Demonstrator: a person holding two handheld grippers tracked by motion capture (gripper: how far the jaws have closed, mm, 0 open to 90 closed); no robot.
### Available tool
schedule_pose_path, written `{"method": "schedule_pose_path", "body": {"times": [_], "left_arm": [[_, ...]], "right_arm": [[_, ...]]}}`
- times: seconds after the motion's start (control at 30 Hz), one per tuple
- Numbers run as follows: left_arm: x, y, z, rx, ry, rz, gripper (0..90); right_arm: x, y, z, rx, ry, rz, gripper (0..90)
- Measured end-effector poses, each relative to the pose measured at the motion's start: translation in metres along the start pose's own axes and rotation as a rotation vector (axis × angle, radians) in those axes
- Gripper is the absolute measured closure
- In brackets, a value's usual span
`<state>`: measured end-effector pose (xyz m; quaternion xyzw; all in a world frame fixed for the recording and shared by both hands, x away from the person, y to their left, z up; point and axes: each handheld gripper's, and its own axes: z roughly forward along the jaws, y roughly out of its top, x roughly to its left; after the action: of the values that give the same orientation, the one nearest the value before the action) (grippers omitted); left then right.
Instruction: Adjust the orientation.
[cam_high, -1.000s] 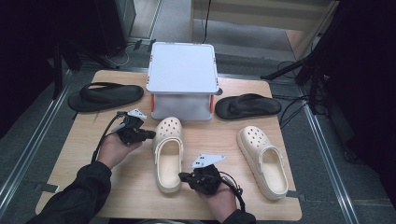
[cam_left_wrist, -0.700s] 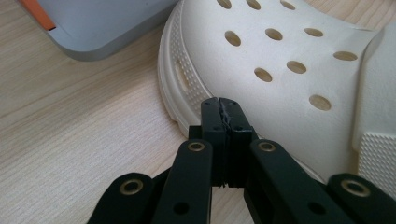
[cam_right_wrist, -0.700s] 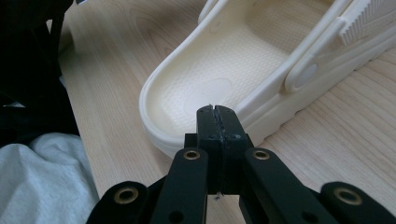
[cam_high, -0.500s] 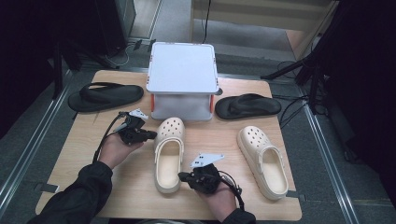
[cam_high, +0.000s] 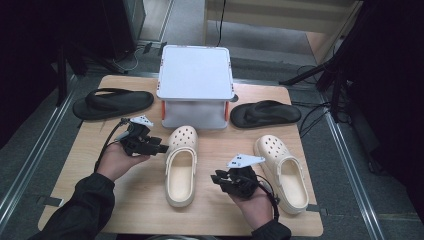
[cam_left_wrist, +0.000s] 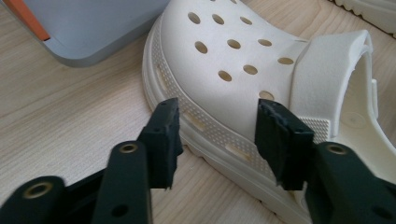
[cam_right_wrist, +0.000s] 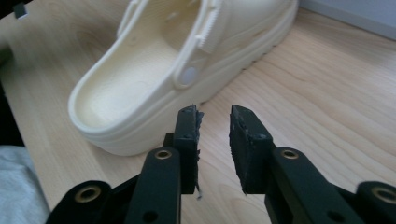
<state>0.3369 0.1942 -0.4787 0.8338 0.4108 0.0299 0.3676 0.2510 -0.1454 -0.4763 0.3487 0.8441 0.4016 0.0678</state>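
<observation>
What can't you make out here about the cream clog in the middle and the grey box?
- Clog, left hand-held gripper view: heel cut off by the right edge.
- Clog toe, right hand-held gripper view: cut off by the top edge.
- Grey box, high view: its lid hides any contents.
- Left hand-held gripper, high view: jaw gap too small to judge.

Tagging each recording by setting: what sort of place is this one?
Probably a lab or workshop set up for recording, not a home: a bare wooden table framed by metal rails, loose cables on grey carpet, and footwear laid out as props around a grey box.
</observation>
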Motion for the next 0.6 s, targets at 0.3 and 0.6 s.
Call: {"method": "schedule_pose_path", "body": {"times": [0.3,0.6], "left_arm": [[0.004,-0.001,0.000,0.008,-0.020,0.012,44.1],[0.004,-0.003,0.002,0.024,-0.007,0.021,42.6]], "right_arm": [[-0.029,-0.005,-0.027,-0.014,-0.086,0.068,70.1],[-0.053,-0.010,-0.062,-0.039,-0.176,0.122,66.5]]}}
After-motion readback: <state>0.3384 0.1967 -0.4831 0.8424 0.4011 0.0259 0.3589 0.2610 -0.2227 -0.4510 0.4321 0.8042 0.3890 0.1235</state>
